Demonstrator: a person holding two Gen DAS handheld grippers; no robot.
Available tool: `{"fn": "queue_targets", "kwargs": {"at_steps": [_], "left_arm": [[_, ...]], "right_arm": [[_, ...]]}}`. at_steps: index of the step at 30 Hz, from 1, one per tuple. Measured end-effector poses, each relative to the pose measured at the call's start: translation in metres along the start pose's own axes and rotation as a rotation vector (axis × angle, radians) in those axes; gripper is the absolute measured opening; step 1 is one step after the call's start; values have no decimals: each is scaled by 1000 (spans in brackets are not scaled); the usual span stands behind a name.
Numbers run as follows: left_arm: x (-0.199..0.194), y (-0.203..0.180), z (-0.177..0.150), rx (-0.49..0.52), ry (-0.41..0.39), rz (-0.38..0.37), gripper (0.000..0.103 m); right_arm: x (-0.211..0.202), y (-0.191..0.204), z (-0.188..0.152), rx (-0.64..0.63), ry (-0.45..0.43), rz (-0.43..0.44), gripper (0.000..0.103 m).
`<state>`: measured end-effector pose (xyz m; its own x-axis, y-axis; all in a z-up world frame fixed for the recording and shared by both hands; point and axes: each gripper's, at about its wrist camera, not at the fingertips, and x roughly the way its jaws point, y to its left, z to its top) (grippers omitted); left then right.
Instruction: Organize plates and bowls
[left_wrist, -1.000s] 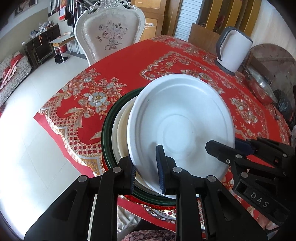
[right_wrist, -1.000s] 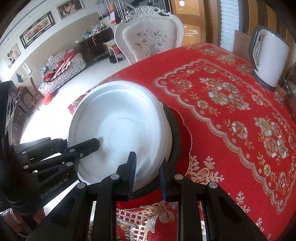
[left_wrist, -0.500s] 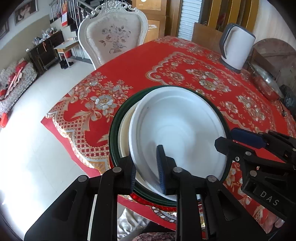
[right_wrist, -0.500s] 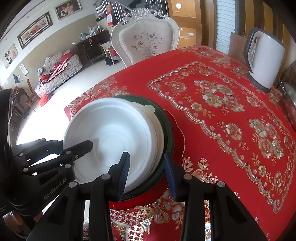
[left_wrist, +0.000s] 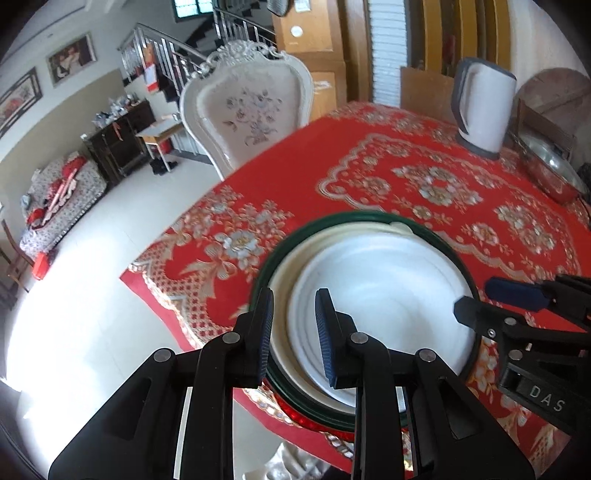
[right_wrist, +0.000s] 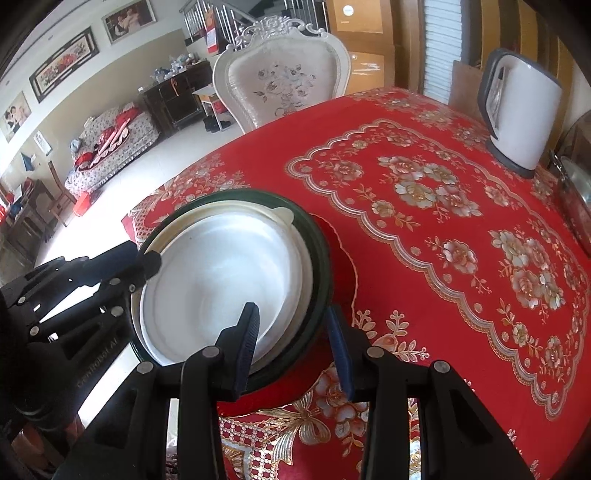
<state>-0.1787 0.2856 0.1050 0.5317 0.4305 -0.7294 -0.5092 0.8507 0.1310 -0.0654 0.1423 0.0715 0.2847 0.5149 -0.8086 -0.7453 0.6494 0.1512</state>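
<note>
A white plate (left_wrist: 380, 295) (right_wrist: 221, 280) lies flat on top of a stack, over a cream plate (left_wrist: 369, 230) that sits in a dark green-rimmed plate (left_wrist: 351, 218) (right_wrist: 321, 266). The stack rests near the front edge of the red flowered tablecloth (right_wrist: 424, 229). My left gripper (left_wrist: 293, 328) (right_wrist: 142, 258) straddles the stack's left rim, its pads a little apart and off the plates. At the right rim my right gripper (right_wrist: 291, 332) (left_wrist: 487, 302) stands open, one finger over the white plate and one outside the green rim.
A white and grey kettle (left_wrist: 484, 107) (right_wrist: 524, 110) stands at the far right of the table, with a metal basin (left_wrist: 550, 170) beside it. A white carved chair (left_wrist: 251, 107) stands at the far side. The table edge drops off just left of the stack.
The white plate, tilted up and pinched by both grippers a second ago, has come down flat onto the stack. Both grippers' jaws have parted and let go of its rim.
</note>
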Motion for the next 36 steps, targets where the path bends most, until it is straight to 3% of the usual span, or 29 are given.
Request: {"fn": "queue_targets", "kwargs": {"at_steps": [9,11,16,17,20,21,25,28,30,36], "left_arm": [[1,-7,10,-45,-36,-114,23],[-1,-9,11,-56,-61,-121,23],[-13,-11,16,-85,-151,-149,23],[-15,-10,17,-90,-163,-148,25],[-18,-5,19,-115,-200,-165,60],[-20,-2,19,-122,-220,-166,64],[-27,3,19,-125,-283,-123,64],[-30,6,18,-119,-305,-132,65],[-30,8,18,-124,-311,-142,73],[-36,8,16,-109,-343,-124,73]], "right_arm": [[-11,4,1,9,-69,-24,39],[-17,3,0,20,-108,-47,49],[-25,0,-2,34,-213,-124,53],[-26,-1,-1,36,-230,-129,53],[-25,-1,1,37,-268,-150,53],[-25,0,2,34,-284,-162,54],[-21,3,4,28,-315,-162,57],[-16,3,5,35,-318,-148,57],[-14,4,5,33,-320,-145,57],[-14,7,4,27,-319,-136,57]]}}
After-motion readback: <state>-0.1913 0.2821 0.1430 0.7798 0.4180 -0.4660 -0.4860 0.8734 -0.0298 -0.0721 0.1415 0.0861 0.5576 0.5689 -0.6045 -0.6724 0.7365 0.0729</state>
